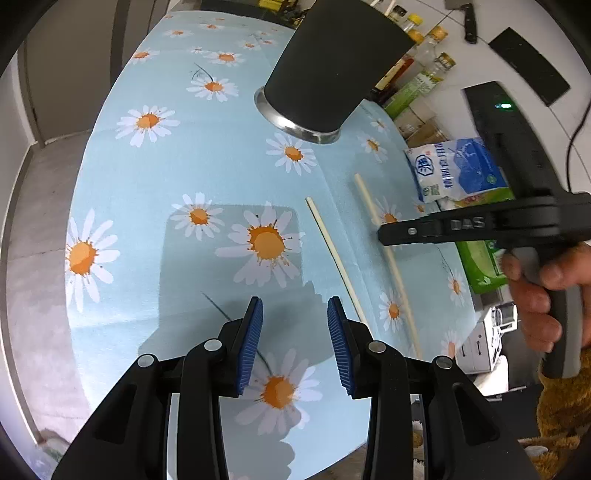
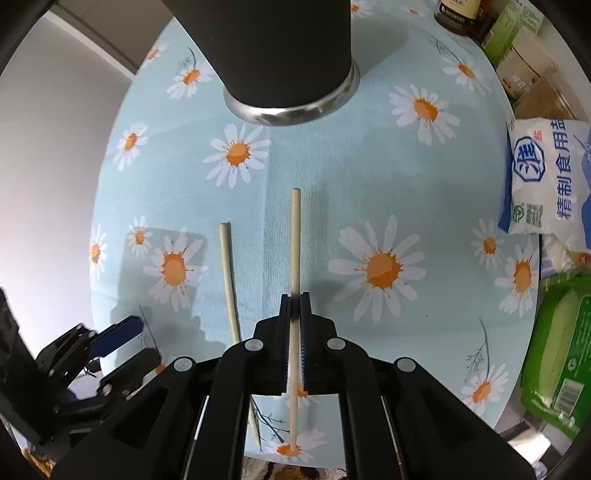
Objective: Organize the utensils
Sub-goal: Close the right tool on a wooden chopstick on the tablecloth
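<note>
Left gripper jaws wide, holding nothing, above the daisy tablecloth; loose chopstick flat on the cloth just right of it; right gripper clamped on the second chopstick, which points toward the black holder; salt bag far right.

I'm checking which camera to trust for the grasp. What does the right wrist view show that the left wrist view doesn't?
Only the right wrist view shows the right gripper closed directly on a chopstick, and the grip point itself. Only the left wrist view shows the left gripper open and empty, a knife on the counter and the hand holding the right tool. Both show the second chopstick, the black holder and the salt bag.
</note>
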The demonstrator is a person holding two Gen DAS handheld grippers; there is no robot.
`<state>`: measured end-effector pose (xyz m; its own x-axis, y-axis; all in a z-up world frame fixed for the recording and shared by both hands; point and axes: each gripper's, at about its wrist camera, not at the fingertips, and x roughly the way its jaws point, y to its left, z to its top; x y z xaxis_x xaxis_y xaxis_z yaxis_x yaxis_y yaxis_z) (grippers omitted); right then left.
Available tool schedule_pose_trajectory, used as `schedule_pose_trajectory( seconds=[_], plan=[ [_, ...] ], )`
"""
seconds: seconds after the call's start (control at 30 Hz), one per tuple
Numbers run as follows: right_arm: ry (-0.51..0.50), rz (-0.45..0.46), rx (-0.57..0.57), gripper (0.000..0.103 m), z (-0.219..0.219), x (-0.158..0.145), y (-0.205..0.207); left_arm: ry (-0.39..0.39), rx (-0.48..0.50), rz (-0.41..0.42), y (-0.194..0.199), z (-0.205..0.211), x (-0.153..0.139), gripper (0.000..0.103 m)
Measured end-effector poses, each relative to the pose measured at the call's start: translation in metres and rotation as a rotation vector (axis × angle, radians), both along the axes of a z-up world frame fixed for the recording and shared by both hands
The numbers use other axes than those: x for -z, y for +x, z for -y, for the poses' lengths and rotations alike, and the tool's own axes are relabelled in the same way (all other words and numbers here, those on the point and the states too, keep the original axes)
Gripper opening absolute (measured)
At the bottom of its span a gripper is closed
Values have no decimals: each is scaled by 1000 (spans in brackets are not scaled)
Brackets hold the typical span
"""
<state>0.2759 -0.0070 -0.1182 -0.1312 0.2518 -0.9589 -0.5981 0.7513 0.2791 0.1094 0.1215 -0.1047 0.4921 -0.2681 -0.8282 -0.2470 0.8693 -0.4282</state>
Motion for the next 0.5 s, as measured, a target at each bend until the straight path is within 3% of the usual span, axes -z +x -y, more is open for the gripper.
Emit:
schedule_pose_trajectory(
  seconds=[0.2, 0.5],
  plan=[
    [88, -5, -62, 6, 29, -21, 12, 5, -41, -46, 17, 22, 0, 35],
    [192, 0, -136, 6, 66, -47, 17, 99, -124, -175, 48, 56, 3, 35]
  ],
)
